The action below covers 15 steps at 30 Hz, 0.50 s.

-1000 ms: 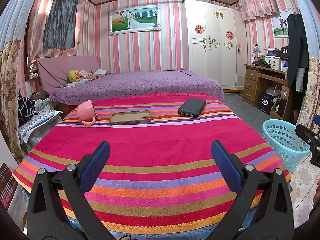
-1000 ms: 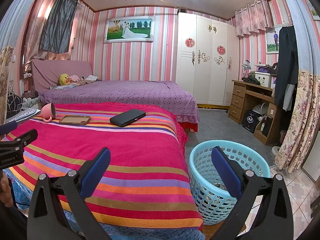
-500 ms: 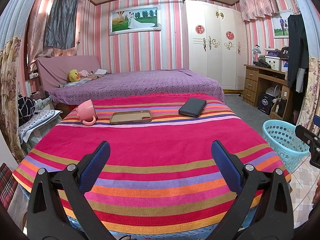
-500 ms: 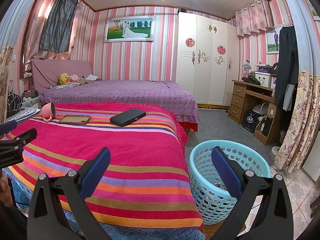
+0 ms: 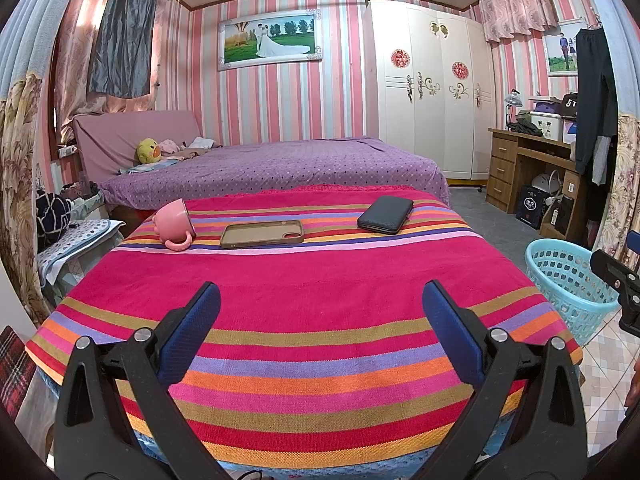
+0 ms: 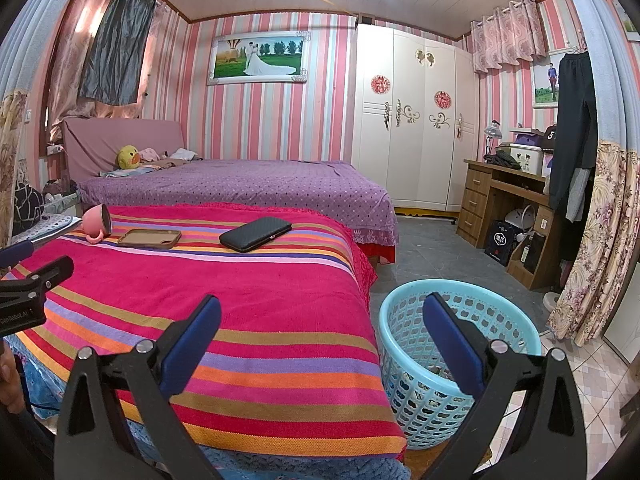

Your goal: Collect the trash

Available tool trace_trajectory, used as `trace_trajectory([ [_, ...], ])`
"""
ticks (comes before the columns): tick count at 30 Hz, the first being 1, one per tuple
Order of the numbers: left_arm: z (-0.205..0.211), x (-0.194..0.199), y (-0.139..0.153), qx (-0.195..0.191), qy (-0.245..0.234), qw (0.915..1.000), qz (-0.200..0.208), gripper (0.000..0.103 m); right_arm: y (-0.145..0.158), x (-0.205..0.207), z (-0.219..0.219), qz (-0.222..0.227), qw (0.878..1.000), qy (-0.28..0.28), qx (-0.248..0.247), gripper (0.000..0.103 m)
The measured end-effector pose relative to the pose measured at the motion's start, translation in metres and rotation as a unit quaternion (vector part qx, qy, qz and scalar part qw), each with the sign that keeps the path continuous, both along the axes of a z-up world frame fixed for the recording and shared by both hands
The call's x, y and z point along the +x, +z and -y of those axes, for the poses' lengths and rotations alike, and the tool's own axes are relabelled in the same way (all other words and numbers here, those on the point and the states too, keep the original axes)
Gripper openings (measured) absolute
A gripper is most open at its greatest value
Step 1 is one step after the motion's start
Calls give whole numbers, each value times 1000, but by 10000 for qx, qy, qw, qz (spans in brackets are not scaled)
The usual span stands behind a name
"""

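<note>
Left wrist view: left claw held level over the near end of the striped cloth, pointing down its length, both blue pads spread wide, nothing between them. Farther along the cloth, in a row near the far edge: pink mug tipped on its side, phone case lying flat just beside it, dark wallet well apart to the right. Blue basket on the floor off the right edge of the cloth, with the tip of the right claw poking in from the right margin just beside it. Right wrist view: right claw also level and wide open, empty, left finger over the cloth's near right corner, right finger over the basket's mouth. Some scraps lying at the basket's bottom, too small to tell what. Left claw's tip seen at the left margin, a bit of hand below it. Against the earlier frames: no visible shift in either claw, same wide spread, same aim; mug, case, wallet and basket all in the same places.
</note>
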<state>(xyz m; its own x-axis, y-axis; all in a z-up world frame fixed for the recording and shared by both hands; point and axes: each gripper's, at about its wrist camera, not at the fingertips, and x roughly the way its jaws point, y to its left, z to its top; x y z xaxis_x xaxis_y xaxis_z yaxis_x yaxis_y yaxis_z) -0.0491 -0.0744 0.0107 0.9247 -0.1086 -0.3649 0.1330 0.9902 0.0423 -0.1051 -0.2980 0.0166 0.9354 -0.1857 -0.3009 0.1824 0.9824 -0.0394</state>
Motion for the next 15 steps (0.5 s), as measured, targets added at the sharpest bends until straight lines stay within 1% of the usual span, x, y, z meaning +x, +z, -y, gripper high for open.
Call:
trace_trajectory([
  [15,-1,0,0,9,8,10000,2,98,0,0,0,1,10000,0,-1,98],
])
